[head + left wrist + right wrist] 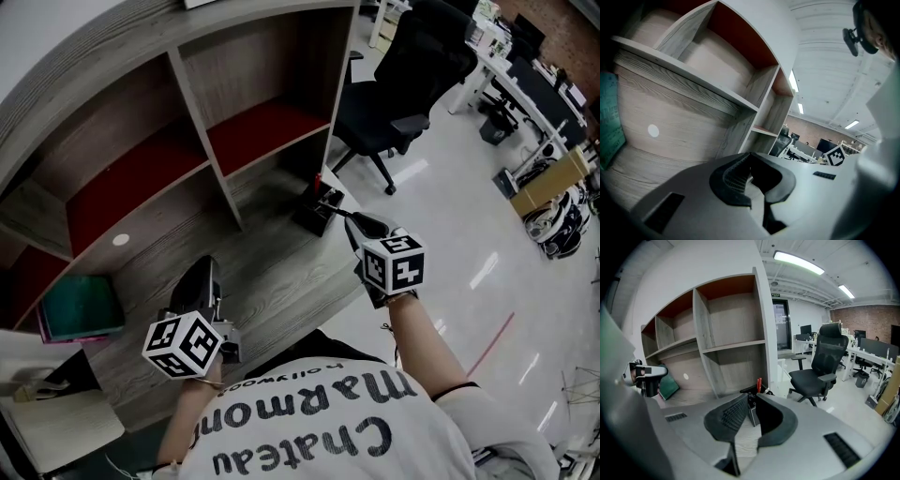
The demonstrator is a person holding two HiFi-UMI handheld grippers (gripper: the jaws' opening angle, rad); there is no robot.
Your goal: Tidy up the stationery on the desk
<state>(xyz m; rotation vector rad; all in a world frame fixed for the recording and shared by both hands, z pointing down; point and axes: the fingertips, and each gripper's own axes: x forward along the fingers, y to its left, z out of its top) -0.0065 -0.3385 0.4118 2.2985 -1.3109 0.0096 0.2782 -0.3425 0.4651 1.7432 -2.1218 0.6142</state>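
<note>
Left gripper (751, 163): jaws slightly apart, nothing between them; lower left of the head view, over the desk (272, 272).
Right gripper (750, 404): jaws apart, empty, aimed at the pen holder (311, 217) just ahead.
Pen holder: black, head view's centre, at the desk's right end.
Red pen (759, 384): in the holder, long axis upright.
Desk: grey wood grain under a shelf unit (202, 122); teal book (80, 305) at far left.
Room: black office chair (398, 103) upper right, on a pale glossy floor (450, 216).
</note>
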